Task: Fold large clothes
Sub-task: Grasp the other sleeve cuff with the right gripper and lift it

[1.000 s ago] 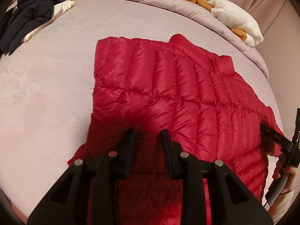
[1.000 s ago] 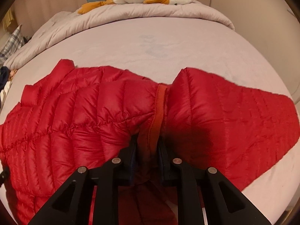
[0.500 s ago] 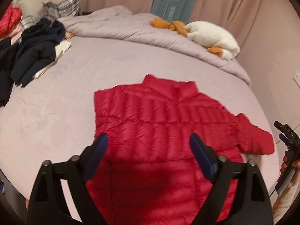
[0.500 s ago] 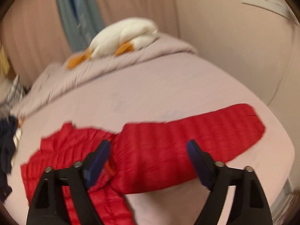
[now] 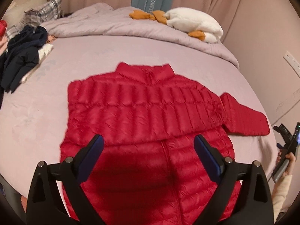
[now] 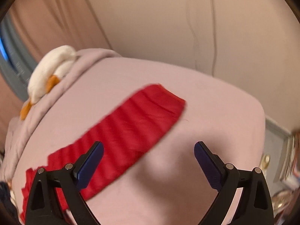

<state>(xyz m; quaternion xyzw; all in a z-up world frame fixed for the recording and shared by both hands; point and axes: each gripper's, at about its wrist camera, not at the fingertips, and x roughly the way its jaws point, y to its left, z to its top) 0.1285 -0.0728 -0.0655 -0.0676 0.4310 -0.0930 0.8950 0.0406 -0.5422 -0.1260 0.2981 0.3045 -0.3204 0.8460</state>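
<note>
Right wrist view: your right gripper, jaws just spread wide and holding nothing, hangs over the red jacket's outstretched sleeve, whose long axis runs from near left to far right across the bed. Your left gripper (equally wide, empty) is over the jacket body. No containers are visible.

Bed with pale lilac sheet carries 1 red puffer jacket spread flat mid-bed, 1 sleeve stretched out sideways. Bunched lilac duvet along the far edge, white-and-orange plush toy resting on it. Dark clothes pile at left edge.
</note>
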